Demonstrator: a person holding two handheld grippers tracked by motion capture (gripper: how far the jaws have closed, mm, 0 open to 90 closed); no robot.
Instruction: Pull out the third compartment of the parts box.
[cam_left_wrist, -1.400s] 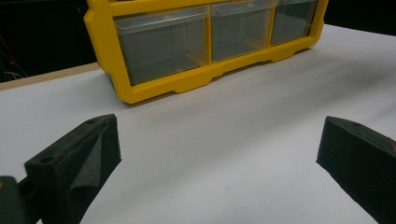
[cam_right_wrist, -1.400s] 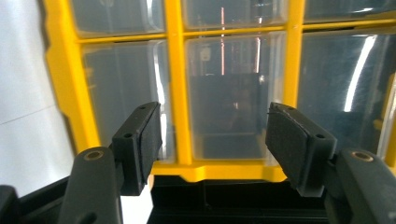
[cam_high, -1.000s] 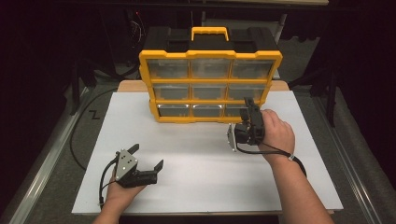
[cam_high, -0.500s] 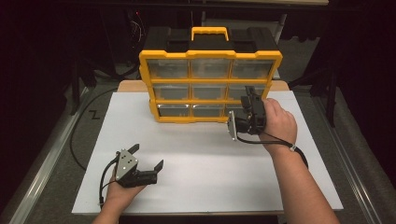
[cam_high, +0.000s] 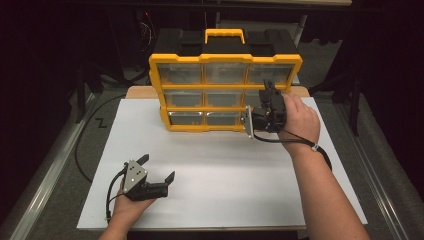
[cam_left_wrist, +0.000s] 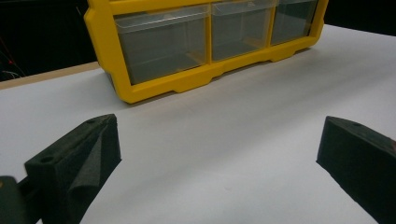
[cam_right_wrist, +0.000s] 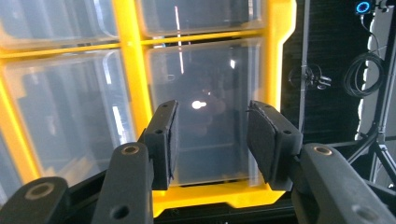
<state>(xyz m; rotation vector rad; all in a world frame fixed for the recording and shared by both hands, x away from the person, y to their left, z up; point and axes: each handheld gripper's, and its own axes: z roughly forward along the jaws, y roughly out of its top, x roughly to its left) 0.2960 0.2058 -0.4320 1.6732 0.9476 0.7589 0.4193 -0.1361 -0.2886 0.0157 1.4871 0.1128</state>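
The right gripper (cam_high: 264, 102) hovers released before the yellow drawer organizer's (cam_high: 225, 65) right-hand drawer (cam_right_wrist: 210, 112); the left gripper (cam_high: 159, 172) rests, released, on the white tabletop (cam_high: 215, 165).

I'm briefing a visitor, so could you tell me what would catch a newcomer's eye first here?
The yellow drawer cabinet with clear drawers stands at the far edge of the white table. The right tool, jaws open, points at its bottom right drawer. The left tool rests open near the table's front left.
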